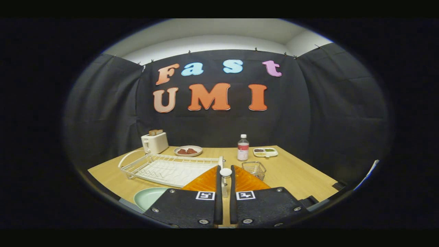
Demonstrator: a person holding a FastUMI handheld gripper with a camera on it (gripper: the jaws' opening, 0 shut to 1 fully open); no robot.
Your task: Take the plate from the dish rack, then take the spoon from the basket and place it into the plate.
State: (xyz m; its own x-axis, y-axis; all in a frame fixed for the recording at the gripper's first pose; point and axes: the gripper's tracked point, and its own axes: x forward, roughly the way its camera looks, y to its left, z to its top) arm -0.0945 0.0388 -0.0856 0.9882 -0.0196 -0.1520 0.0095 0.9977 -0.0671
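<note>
Between the tongs [224, 171], a white spoon [225, 173] is clamped upright.

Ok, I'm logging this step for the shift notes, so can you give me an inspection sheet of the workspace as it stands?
Surface: wooden table, flat and dry-looking.
Job's things: white dish rack has no plate in it; pale green plate lies on the table beside the fingers; white spoon stands upright between the fingers; wire basket sits just beyond them.
Clutter: toaster, dish of red food, bottle and divided tray along the far edge.
Grippers: hand-held gripper closed on the spoon's handle, above the table.
Cables: nothing seen.
Surroundings: black cloth wall behind, white ceiling above.
</note>
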